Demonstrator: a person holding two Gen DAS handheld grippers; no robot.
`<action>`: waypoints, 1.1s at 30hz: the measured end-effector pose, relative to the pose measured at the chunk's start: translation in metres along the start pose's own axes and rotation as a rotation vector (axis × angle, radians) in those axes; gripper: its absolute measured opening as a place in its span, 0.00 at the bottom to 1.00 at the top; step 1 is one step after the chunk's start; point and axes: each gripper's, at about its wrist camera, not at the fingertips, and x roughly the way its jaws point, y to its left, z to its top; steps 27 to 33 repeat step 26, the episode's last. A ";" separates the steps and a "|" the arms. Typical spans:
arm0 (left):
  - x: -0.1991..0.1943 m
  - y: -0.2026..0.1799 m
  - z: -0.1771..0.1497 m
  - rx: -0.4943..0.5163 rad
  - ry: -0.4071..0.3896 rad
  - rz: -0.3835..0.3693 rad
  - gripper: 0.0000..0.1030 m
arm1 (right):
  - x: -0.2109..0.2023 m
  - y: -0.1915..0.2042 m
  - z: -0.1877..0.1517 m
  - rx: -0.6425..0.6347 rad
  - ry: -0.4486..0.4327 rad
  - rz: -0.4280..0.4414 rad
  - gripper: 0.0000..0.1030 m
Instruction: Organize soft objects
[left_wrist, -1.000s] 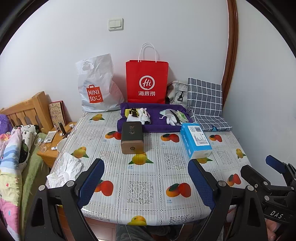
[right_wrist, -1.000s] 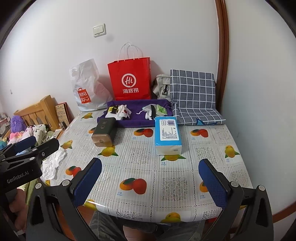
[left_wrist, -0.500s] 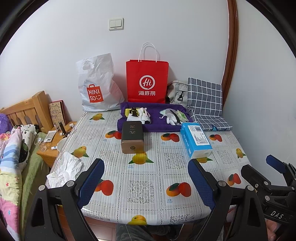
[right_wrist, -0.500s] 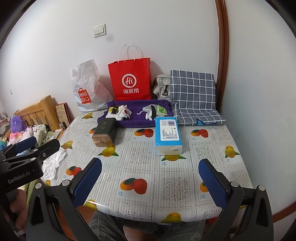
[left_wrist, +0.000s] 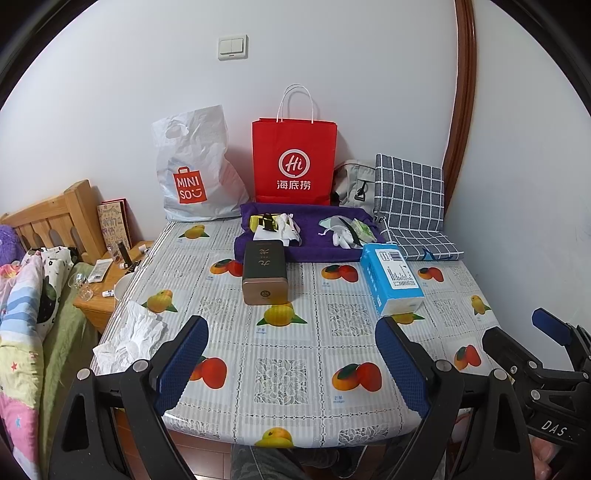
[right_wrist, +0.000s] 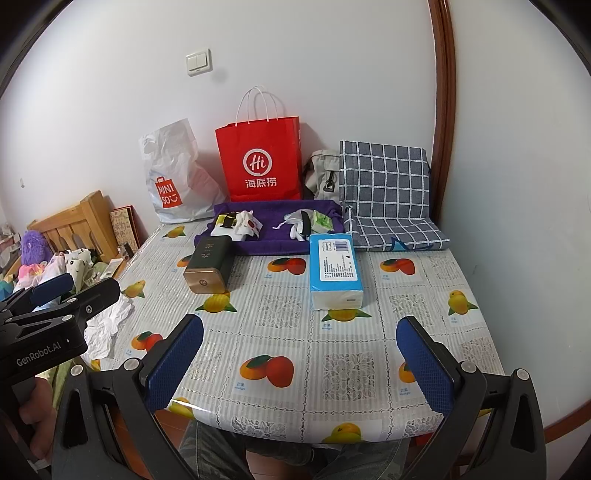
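Left claw (left_wrist: 291, 354): jaws wide apart, holding nothing, low centre of the left wrist frame above the near table edge
Right claw (right_wrist: 299, 358): likewise spread wide and bare, low centre of the right wrist frame; its side also shows at the lower right of the left wrist frame
Table (left_wrist: 288, 373): fruit-print oilcloth, carrying all items below
Soft objects, loose: crumpled white tissue (left_wrist: 129, 339) at left edge of table; blue tissue pack (left_wrist: 389, 278) right of centre; checked grey cushion (left_wrist: 410, 199) folded against the wall, upper right
Purple towel (left_wrist: 314, 221): lies flat like a tray at the far centre; on it a left heap of small white and yellow items (left_wrist: 275, 229) and a right heap with a white drawstring pouch and green packet (left_wrist: 345, 230); exact contents too small to tell
Red paper bag (left_wrist: 294, 162): upright behind the towel, contents hidden
White Miniso bag (left_wrist: 194, 177): slumped left of the red bag, bulging, contents hidden
Dark tin (left_wrist: 264, 271): rigid, closed, lying centre; not a soft item
Stage: fits either a sorted or an unsorted layout
Handling advice: pinch soft goods at a fold or mid-body, gently, so they neither slip nor crush
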 end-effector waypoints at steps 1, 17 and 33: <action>0.000 0.000 0.000 0.000 0.000 0.000 0.89 | 0.000 0.000 0.000 0.000 0.000 0.000 1.00; 0.000 0.001 0.000 -0.002 -0.001 0.002 0.89 | -0.001 0.000 0.001 0.000 -0.003 -0.001 1.00; 0.000 -0.001 -0.001 0.000 -0.001 -0.003 0.89 | 0.000 0.001 0.001 0.000 -0.003 -0.003 1.00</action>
